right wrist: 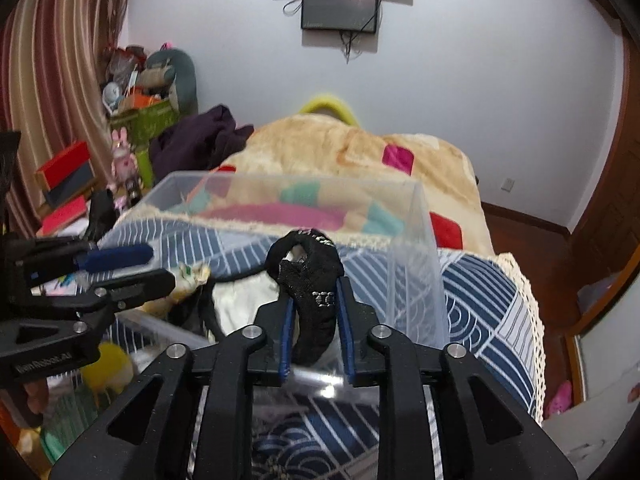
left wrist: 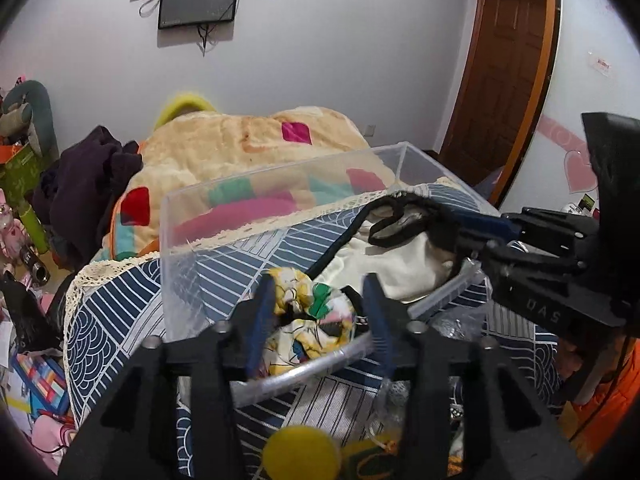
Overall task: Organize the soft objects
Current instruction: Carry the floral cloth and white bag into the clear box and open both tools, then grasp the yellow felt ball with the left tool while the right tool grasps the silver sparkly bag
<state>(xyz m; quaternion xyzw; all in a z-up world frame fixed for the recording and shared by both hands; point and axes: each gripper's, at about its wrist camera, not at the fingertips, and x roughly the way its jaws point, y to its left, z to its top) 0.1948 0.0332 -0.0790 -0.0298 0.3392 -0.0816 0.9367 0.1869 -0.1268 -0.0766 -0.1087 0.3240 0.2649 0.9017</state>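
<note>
R gripper point(right wrist: 316, 304) pinches black lace garment point(right wrist: 316, 280) over clear plastic bin point(right wrist: 420, 240) | L gripper point(left wrist: 320, 312) wide open, empty, above printed cloth point(left wrist: 312, 316) in bin | risk: lace snags on pad at release, drags out

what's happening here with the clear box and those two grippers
A person with a handheld gripper in each hand is sorting soft items into a clear plastic bin that sits on a blue patterned cover. The right gripper is shut on a black fabric piece, holding it over the bin. The left gripper is open, its fingers on either side of a colorful patterned cloth lying in the bin's near end. A cream-colored cloth also lies inside the bin.
</note>
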